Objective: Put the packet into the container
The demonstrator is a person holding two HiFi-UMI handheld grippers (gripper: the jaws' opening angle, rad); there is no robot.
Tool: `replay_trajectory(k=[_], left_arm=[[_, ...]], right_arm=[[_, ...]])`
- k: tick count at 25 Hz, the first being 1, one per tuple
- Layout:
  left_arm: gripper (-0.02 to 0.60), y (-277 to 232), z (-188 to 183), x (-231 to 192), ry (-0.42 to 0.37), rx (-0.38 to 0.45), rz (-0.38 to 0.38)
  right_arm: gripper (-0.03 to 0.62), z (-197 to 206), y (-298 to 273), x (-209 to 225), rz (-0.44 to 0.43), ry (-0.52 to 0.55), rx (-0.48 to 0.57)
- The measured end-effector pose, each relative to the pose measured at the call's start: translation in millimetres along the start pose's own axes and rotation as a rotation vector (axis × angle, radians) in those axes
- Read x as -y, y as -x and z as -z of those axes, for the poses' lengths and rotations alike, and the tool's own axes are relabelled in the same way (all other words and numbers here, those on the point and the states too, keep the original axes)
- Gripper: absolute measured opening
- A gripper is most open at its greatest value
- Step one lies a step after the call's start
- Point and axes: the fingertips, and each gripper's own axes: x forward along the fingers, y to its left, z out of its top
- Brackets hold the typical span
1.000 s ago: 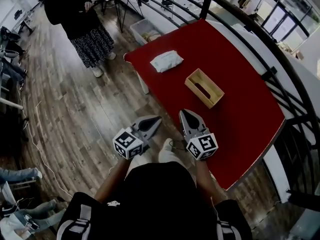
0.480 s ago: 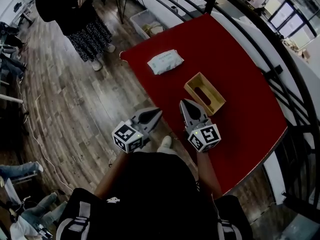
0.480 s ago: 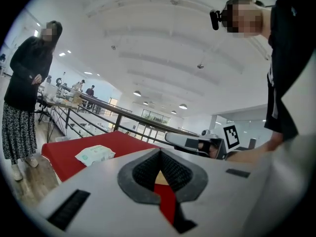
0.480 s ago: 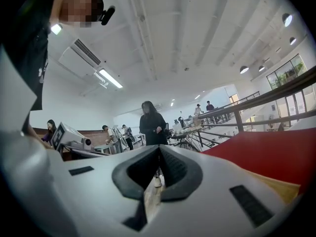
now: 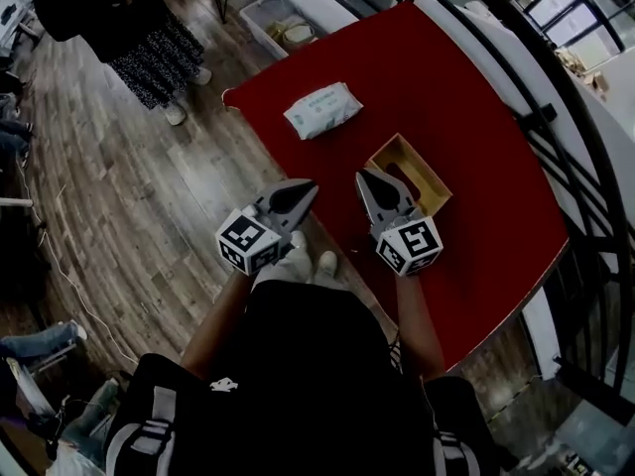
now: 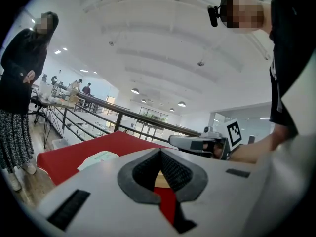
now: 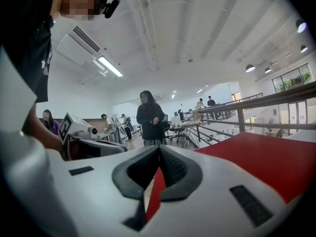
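- The packet (image 5: 322,109) lies flat toward the far end of the red bench (image 5: 476,216), well apart from the wooden container (image 5: 409,174), which sits closer to me.
- The left claw (image 5: 308,184) and right claw (image 5: 364,178) are both pinched together with nothing in them, up over the bench's near edge.
- My guess is it's a soft wipes-style pack: light, squishy, probably slick film.
- I'd pinch it across the narrow width near one end and expect it to sag.

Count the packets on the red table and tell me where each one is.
1. The packet lies flat near the table's far left corner, apart from the wooden container. Part of the container's inside is hidden.
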Motion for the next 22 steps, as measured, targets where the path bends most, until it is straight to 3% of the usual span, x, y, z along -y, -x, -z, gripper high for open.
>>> replay_trajectory(k=[5, 11, 12, 14, 15, 22], left_arm=[[0.006, -13.5, 1.1, -34.5, 0.045, -0.002, -0.001], [0.006, -39.9, 22.9, -70.3, 0.097, -0.034, -0.015], [0.006, -44.5, 24.7, -75.7, 0.096, -0.036, -0.012], [0.006, -50.6, 30.9, -89.2, 0.100, -0.044, -0.009], [0.006, -52.5, 34.2, -97.8, 0.104, -0.048, -0.012], [0.006, -59.4, 54.4, -135.9, 0.130, -0.089, -0.051]], right_arm=[[0.020, 10.9, -40.0, 22.4, -0.049, 0.079, -0.121], [0.026, 42.7, -95.5, 45.1, -0.213, 0.258, -0.340], [0.050, 48.7, -104.0, 48.2, -0.249, 0.294, -0.384], [0.214, 65.7, -121.6, 54.1, -0.330, 0.355, -0.486], [0.243, 75.0, -130.7, 57.6, -0.369, 0.393, -0.537], [0.351, 129.8, -177.8, 94.2, -0.587, 0.812, -0.873]])
